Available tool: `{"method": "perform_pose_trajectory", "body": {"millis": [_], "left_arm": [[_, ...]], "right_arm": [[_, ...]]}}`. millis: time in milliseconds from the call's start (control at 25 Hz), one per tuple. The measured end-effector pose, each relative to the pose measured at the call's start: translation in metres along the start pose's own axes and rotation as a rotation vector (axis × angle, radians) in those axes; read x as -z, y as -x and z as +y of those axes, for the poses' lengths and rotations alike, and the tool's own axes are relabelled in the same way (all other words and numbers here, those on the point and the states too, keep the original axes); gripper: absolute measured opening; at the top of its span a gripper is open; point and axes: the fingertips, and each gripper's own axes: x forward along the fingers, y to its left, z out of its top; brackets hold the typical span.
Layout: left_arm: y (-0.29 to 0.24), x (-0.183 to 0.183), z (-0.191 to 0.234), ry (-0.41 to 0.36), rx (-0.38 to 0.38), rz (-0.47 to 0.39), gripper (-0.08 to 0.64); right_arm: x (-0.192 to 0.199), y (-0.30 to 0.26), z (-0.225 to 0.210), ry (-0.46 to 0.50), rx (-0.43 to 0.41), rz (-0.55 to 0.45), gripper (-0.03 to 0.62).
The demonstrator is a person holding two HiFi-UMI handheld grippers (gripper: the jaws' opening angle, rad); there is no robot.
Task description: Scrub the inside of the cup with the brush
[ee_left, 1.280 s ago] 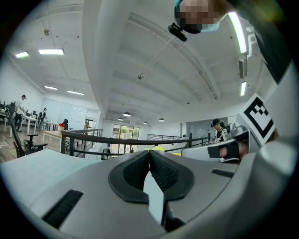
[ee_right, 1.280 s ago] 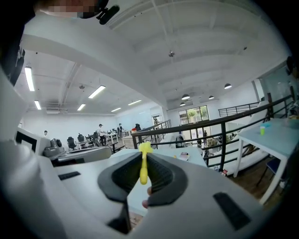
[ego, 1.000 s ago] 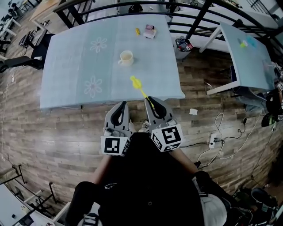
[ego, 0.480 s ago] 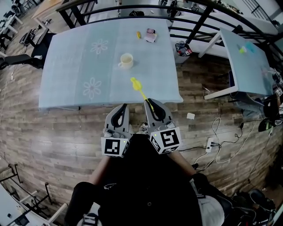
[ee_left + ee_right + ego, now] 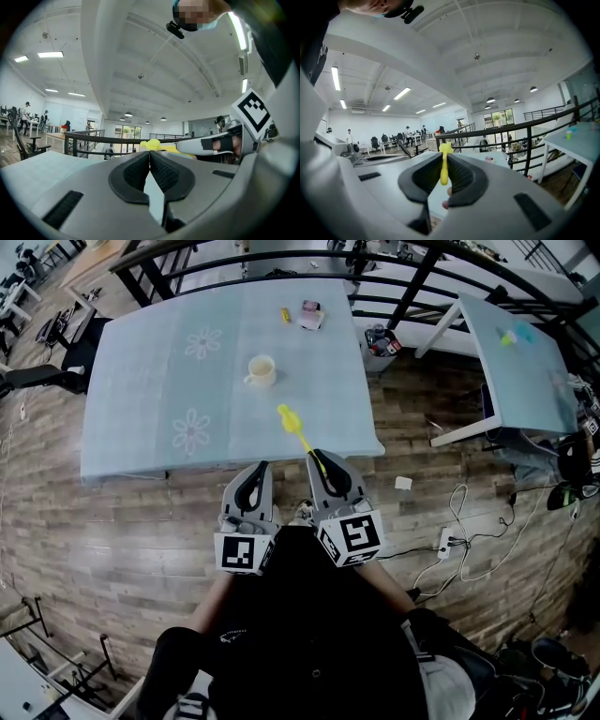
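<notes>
There is one cup (image 5: pixel 262 370) and one brush (image 5: pixel 300 433). The cup is cream white and stands upright in the middle of the worktop (image 5: pixel 141 381), with its mouth facing up. It has one small handle, which points to the near left side. Nothing touches the cup.

The brush is bright yellow. It has a thin stick for a handle and a little fluffy head at the far end. The head hangs over the near part of the worktop, apart from the cup and not in it.

There are two tongs. The right tongs (image 5: pixel 320 457) are closed on the brush handle, and the right gripper view shows the yellow stick (image 5: pixel 443 168) squeezed between the two black pads. The left tongs (image 5: pixel 259 465) are closed tight with nothing between them. Both tongs sit side by side just off the near edge of the worktop and point toward it. Each one has a cube with black and white squares, so there are two cubes (image 5: pixel 240 550).

The worktop has a pale blue cloth with two white flowers (image 5: pixel 202 342) on it. Two small things lie at its far edge, a little yellow one (image 5: pixel 284 312) and a pink and white packet (image 5: pixel 309 313).

One more white table (image 5: pixel 525 371) stands off to the right. The floor (image 5: pixel 112 521) is brown wood, with cables (image 5: pixel 478 540) lying on it to the right. A black railing (image 5: pixel 417 285) runs behind the worktop.
</notes>
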Motion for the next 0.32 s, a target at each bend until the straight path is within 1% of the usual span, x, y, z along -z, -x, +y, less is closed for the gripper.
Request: {"method": "perform_pose_trajectory", "body": {"millis": [320], "left_arm": [[0.0012, 0.0017, 0.0046, -0.002, -0.017, 0.002, 0.014]], "right_arm": [[0.0002, -0.0028, 0.0027, 0.003, -0.010, 0.006, 0.038]]}}
